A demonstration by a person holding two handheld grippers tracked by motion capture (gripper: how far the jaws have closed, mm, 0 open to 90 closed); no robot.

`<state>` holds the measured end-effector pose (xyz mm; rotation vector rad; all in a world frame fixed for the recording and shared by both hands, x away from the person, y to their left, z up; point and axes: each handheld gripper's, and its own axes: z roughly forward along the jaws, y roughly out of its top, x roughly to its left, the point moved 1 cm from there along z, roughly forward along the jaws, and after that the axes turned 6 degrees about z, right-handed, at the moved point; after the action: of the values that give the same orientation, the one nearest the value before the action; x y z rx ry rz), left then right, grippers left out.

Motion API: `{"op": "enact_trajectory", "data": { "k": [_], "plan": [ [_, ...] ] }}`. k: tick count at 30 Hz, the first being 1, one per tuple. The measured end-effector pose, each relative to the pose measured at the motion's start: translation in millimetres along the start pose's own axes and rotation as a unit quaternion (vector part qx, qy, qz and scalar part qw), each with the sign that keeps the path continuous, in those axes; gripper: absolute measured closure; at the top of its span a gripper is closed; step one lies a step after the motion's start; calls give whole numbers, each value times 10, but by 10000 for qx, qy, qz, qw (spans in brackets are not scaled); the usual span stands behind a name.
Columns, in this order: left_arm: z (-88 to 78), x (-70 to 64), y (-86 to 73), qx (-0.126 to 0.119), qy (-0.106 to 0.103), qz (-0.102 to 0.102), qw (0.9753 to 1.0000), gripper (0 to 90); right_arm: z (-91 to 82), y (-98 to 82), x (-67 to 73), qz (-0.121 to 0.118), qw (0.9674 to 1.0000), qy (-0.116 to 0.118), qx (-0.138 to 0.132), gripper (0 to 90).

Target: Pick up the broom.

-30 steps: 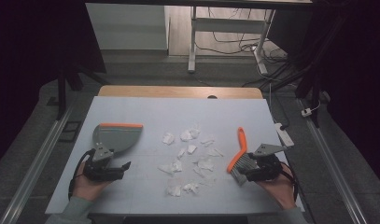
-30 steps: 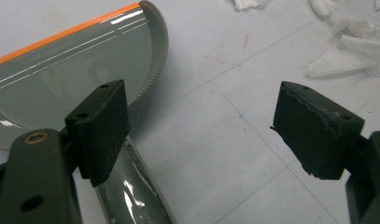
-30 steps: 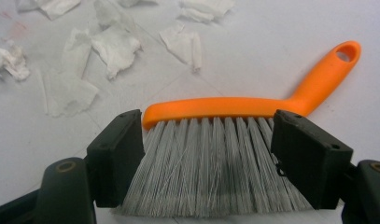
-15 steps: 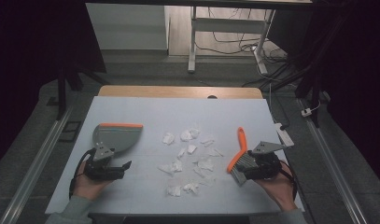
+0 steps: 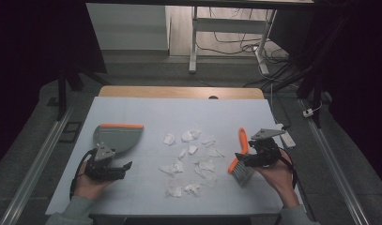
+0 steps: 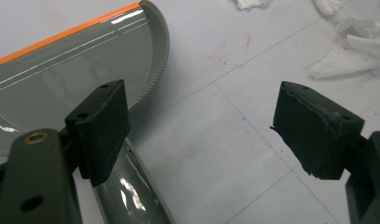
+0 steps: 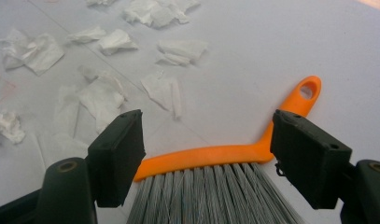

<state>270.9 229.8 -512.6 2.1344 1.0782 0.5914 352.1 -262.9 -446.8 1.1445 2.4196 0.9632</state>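
A grey dustpan (image 5: 117, 137) with an orange front edge lies at the left of the white table. Its handle (image 6: 127, 191) runs under the left jaw of my left gripper (image 6: 211, 130), which stands open just above the table (image 5: 119, 169). Torn white paper scraps (image 5: 191, 157) are strewn over the middle. On the right lies an orange hand brush (image 5: 241, 149) with grey bristles (image 7: 215, 198). My right gripper (image 7: 208, 144) is open, with a jaw on each side of the brush's orange back (image 7: 201, 156), low over it in the high view (image 5: 242, 161).
The white sheet covers the table (image 5: 179, 108), whose wooden far edge shows behind it. A small white object (image 5: 287, 138) lies near the right edge beyond the brush. Scraps (image 6: 351, 46) lie to the right of the left gripper.
My right gripper has shifted slightly farther from the person over the brush. The left gripper, dustpan and scraps have not moved.
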Motion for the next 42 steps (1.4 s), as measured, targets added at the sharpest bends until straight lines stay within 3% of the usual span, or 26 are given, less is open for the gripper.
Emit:
{"op": "enact_trajectory", "data": {
  "k": [9,13,18,21,22,23,30,37,42],
  "plan": [
    [1,-7,-7,31,38,-6,10000,198,42,317,-79,99,9993,-283,211,276],
    [11,-1,-19,36,13,-41,10000,199,76,396,-199,291,9983,-414,272,279],
    [9,-4,-20,34,3,-16,10000,199,245,436,-369,660,9946,-477,648,283],
    [9,-3,-21,39,6,-19,10000,199,370,457,-439,857,9906,-516,936,287],
    [9,-3,-21,39,6,-19,10000,199,370,457,-439,857,9906,-516,936,287],
    [9,-7,-21,40,4,-19,10000,199,449,458,-474,993,9868,-550,1153,287],
    [13,-16,-28,59,7,-19,10000,199,662,387,-557,1271,9735,-695,1772,289],
    [-4,-26,-33,14,31,23,10000,201,777,309,-611,1444,9645,-765,2075,292],
    [-1,-29,-35,25,20,22,10000,200,845,268,-595,1509,9604,-774,2212,314]
  ]
}}
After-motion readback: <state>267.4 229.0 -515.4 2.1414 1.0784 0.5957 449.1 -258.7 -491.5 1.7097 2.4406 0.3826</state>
